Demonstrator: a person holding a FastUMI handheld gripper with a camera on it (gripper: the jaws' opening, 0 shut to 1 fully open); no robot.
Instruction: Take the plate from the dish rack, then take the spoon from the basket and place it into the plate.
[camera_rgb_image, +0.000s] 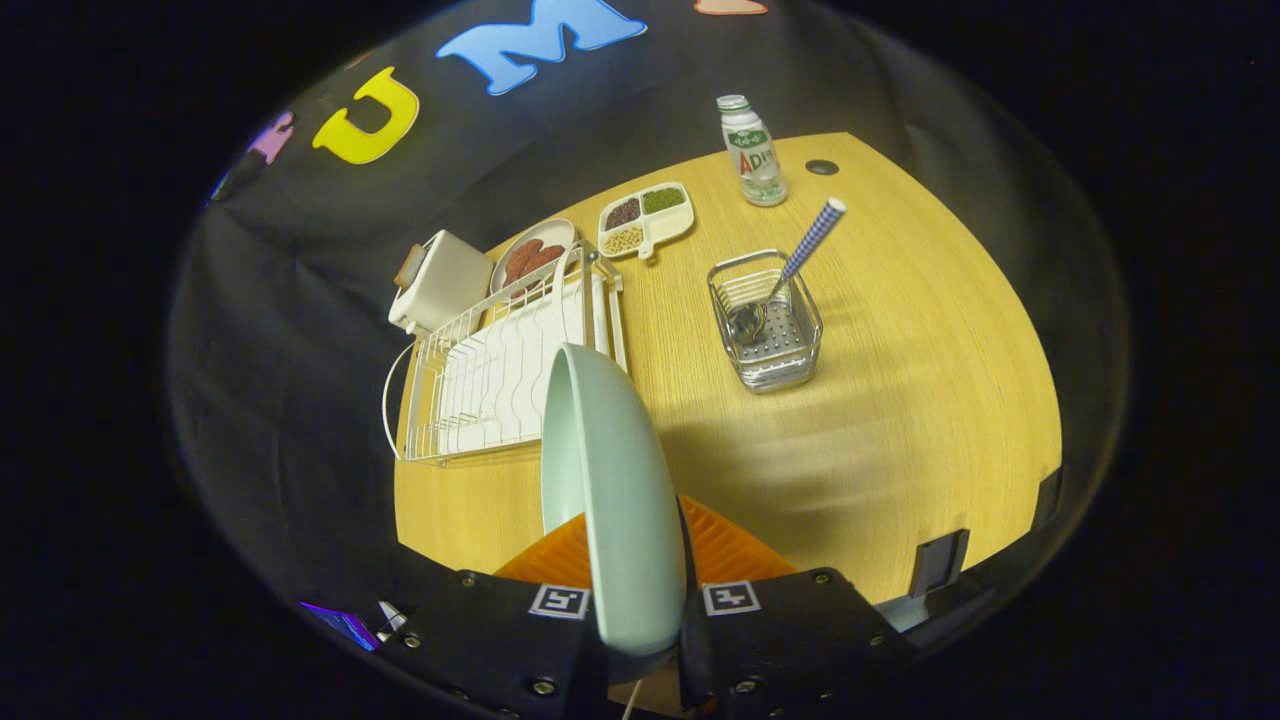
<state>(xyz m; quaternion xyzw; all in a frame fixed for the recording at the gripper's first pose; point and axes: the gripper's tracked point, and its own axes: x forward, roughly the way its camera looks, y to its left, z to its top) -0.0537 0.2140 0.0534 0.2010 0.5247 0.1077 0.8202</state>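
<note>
Plate (610, 490) stands on edge, clamped at its rim between my gripper (640, 600) fingers, which are closed on it. It hangs over the table (900, 400), just beside the rack (500, 370). I'm tilted downward; spoon (800, 260) waits in the basket (770, 330) beyond.
</note>
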